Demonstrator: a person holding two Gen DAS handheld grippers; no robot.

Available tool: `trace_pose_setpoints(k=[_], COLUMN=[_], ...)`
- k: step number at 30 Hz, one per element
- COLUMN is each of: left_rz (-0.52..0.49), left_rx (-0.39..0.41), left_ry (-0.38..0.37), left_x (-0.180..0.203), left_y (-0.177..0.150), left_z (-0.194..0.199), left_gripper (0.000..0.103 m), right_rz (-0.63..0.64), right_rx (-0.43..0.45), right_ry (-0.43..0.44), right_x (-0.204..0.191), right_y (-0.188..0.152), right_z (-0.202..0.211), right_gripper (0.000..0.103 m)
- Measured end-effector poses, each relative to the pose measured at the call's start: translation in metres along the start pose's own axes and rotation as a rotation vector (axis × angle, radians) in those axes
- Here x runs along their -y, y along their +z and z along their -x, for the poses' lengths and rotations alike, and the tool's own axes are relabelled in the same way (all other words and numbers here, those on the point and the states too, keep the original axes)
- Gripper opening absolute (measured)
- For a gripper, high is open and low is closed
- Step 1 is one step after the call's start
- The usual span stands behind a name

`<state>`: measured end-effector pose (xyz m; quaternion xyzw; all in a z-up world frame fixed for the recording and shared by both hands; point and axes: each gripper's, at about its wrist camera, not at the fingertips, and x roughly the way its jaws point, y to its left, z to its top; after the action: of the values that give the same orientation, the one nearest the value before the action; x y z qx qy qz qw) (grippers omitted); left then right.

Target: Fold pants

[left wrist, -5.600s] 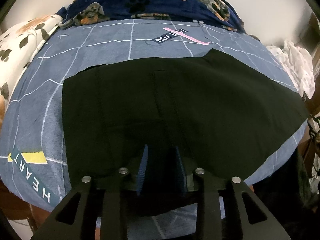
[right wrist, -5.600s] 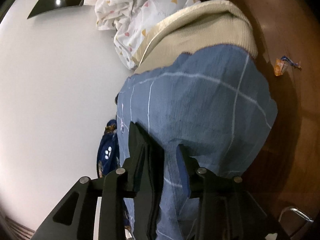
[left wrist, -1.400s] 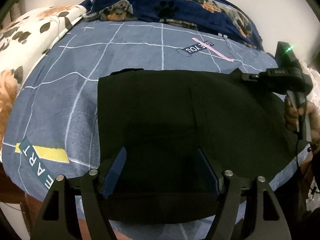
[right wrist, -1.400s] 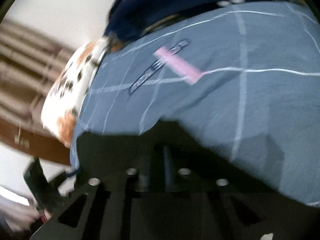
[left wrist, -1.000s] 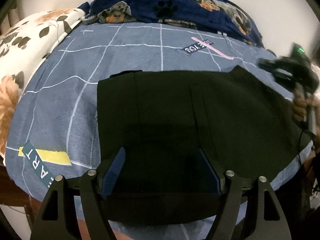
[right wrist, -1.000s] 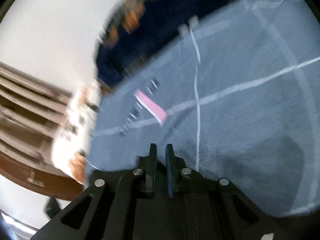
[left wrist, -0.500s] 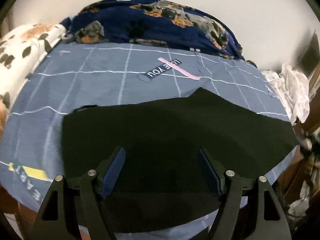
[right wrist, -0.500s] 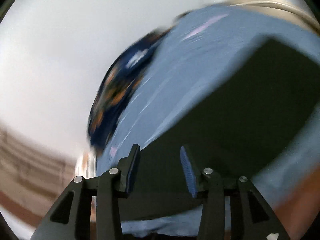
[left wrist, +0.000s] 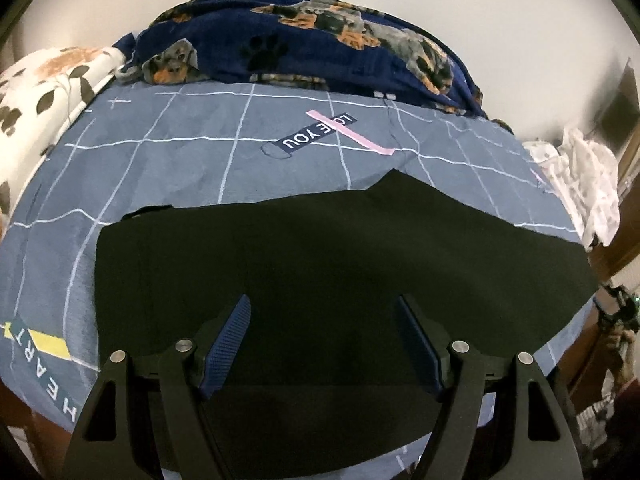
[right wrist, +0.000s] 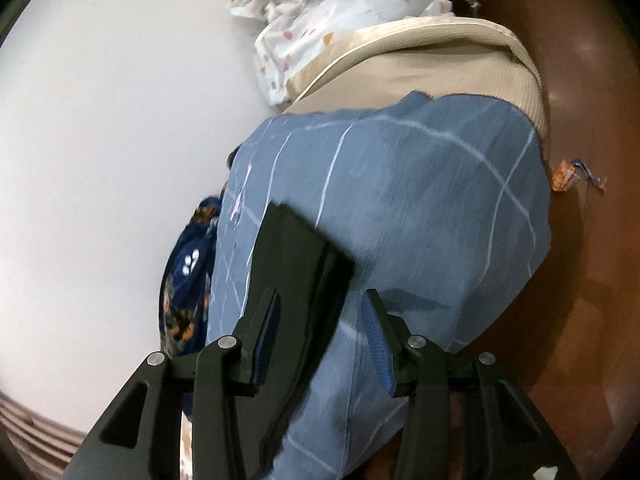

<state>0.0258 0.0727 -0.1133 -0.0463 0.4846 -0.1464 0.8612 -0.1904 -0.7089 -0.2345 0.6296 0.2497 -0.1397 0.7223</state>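
Black pants (left wrist: 320, 264) lie flat across the near part of a blue grid-patterned bed sheet (left wrist: 200, 160), folded lengthwise with a point at the far edge. My left gripper (left wrist: 322, 316) is open and empty, its fingers spread wide just above the near edge of the pants. My right gripper (right wrist: 320, 304) is open and empty at the bed's end, rolled sideways, with the leg end of the pants (right wrist: 300, 248) lying between and beyond its fingers. The right gripper also shows small at the far right of the left wrist view (left wrist: 622, 312).
A navy dog-print blanket (left wrist: 312, 48) is bunched along the wall at the back. A white paw-print pillow (left wrist: 36, 92) lies at the left. White patterned cloth (right wrist: 336, 16) is piled on the bare beige mattress end (right wrist: 440, 60). Brown floor (right wrist: 592, 240) with a wrapper lies past the bed.
My right gripper has let go of the pants, opened and swung from the far edge to the leg end. My left gripper stays open and has drawn back slightly.
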Motion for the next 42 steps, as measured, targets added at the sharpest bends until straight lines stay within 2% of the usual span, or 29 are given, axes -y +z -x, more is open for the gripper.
trace_pose_setpoints(k=[3, 7, 11, 13, 16, 19, 20, 21, 23, 24, 26, 27, 28, 30, 32, 34, 42], left_rz=[-0.024, -0.045, -0.057, -0.057, -0.049, -0.045, -0.045, -0.045, -0.044, -0.044, -0.047, -0.049, -0.052, -0.055, -0.055, -0.059, -0.097], left_rx=[-0.005, -0.015, -0.015, -0.018, -0.026, -0.023, -0.021, -0.021, -0.027, -0.032, -0.034, -0.035, -0.035, -0.035, -0.039, -0.045, -0.034], left_ry=[0.017, 0.019, 0.018, 0.016, 0.013, 0.009, 0.007, 0.005, 0.002, 0.001, 0.0, -0.001, -0.001, -0.001, -0.003, 0.002, 0.033], left_x=[0.002, 0.006, 0.008, 0.007, 0.008, 0.007, 0.008, 0.008, 0.008, 0.008, 0.008, 0.009, 0.009, 0.01, 0.01, 0.011, 0.017], left_y=[-0.001, -0.003, -0.005, -0.005, -0.007, -0.006, -0.006, -0.006, -0.007, -0.007, -0.008, -0.008, -0.008, -0.008, -0.008, -0.009, -0.01], left_z=[-0.002, -0.004, -0.004, -0.005, -0.006, -0.005, -0.004, -0.004, -0.006, -0.007, -0.008, -0.008, -0.008, -0.008, -0.01, -0.011, -0.01], left_gripper=[0.075, 0.075, 0.075, 0.075, 0.075, 0.075, 0.075, 0.075, 0.075, 0.075, 0.075, 0.075, 0.075, 0.075, 0.075, 0.075, 0.075], right_rz=[-0.026, -0.024, -0.001, 0.024, 0.024, 0.028, 0.051, 0.089, 0.087, 0.039, -0.066, -0.115, -0.112, 0.001, 0.044, 0.031, 0.171], right_rx=[0.005, 0.005, -0.002, -0.031, -0.043, -0.085, -0.101, -0.116, -0.122, -0.127, -0.131, -0.144, -0.148, -0.142, -0.138, -0.126, -0.099], right_ry=[0.013, 0.039, 0.108, 0.09, 0.111, 0.174, 0.17, 0.108, 0.096, 0.104, 0.1, 0.125, 0.125, 0.038, -0.008, -0.018, -0.034], right_x=[0.002, -0.003, -0.007, -0.01, -0.012, -0.02, -0.025, -0.03, -0.028, -0.022, -0.006, 0.002, 0.002, -0.016, -0.025, -0.028, -0.073], right_y=[0.007, 0.007, -0.002, -0.003, 0.0, -0.001, -0.003, -0.006, -0.007, -0.003, 0.002, 0.003, 0.003, 0.001, -0.002, -0.003, -0.022], right_z=[-0.006, -0.011, -0.004, -0.009, -0.015, -0.026, -0.03, -0.038, -0.045, -0.048, -0.052, -0.054, -0.053, -0.051, -0.049, -0.048, -0.049], right_gripper=[0.043, 0.051, 0.051, 0.051, 0.051, 0.052, 0.051, 0.051, 0.041, 0.036, 0.01, 0.01, 0.01, 0.01, 0.012, 0.012, 0.012])
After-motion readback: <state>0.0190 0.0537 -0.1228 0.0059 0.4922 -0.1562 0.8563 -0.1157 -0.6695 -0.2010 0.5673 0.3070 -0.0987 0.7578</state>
